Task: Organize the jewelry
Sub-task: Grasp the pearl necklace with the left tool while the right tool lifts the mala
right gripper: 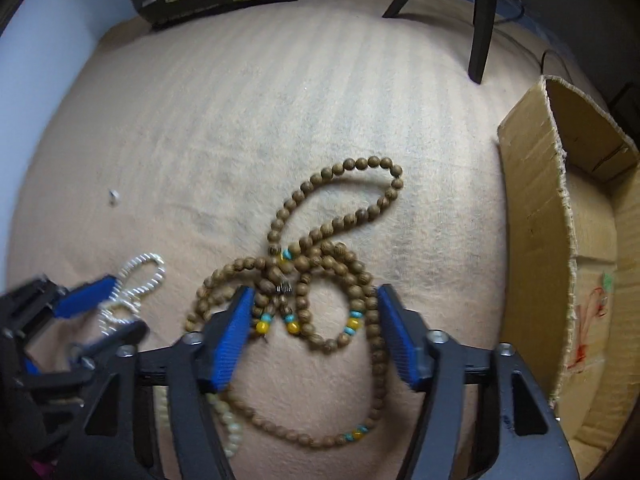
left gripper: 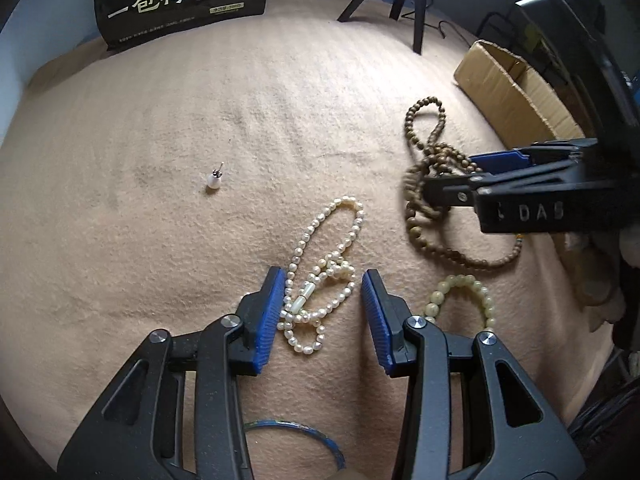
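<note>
A white pearl necklace lies bunched on the beige cloth. My left gripper is open with its blue pads on either side of the necklace's lower loops. A long brown wooden bead necklace with yellow and turquoise beads lies tangled to the right; it also shows in the left wrist view. My right gripper is open and straddles its middle coils. The right gripper shows in the left wrist view, and the left gripper in the right wrist view. A pale green bead bracelet lies beside the left gripper's right finger.
A single pearl earring lies alone to the left. A blue bangle lies under the left gripper. An open cardboard box stands at the right. A dark printed package and black tripod legs stand at the back.
</note>
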`<state>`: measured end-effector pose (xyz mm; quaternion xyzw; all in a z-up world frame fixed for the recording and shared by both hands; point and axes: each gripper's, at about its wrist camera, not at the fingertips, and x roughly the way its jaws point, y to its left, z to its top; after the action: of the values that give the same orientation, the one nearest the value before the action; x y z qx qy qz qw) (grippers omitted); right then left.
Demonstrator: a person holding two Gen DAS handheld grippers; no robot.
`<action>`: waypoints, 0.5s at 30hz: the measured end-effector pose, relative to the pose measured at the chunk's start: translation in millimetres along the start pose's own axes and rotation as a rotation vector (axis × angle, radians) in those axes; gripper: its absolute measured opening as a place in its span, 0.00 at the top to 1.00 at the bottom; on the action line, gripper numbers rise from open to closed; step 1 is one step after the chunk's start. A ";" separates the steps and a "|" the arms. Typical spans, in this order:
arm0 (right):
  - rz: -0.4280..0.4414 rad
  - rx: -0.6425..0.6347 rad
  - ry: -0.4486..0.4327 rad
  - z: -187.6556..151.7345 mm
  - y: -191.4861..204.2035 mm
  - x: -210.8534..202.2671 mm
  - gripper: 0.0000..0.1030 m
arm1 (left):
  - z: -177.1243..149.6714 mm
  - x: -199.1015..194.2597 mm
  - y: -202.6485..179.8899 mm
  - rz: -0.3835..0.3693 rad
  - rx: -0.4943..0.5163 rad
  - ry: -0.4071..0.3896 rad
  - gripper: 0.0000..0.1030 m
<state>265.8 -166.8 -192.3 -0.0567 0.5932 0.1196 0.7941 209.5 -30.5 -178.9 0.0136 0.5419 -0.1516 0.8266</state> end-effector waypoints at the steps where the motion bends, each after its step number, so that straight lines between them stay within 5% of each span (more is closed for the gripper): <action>1: -0.010 -0.015 -0.008 -3.5 2.2 -1.7 0.48 | -0.4 0.0 0.2 0.011 0.003 -0.001 0.65; 5: -0.010 -0.037 -0.019 1.7 8.2 -2.1 0.70 | 1.1 2.4 0.1 0.051 0.005 -0.015 0.87; 8: -0.014 -0.053 -0.032 -3.1 16.2 -5.1 0.85 | 2.3 2.5 6.7 0.033 -0.032 -0.019 0.91; 15: 0.034 -0.015 -0.056 -8.1 5.9 -20.5 0.90 | 6.6 -13.9 16.9 -0.032 -0.115 -0.055 0.99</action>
<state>251.3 -165.6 -174.7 -0.0491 0.5709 0.1388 0.8077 214.8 -12.4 -166.1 -0.0468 0.5270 -0.1336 0.8380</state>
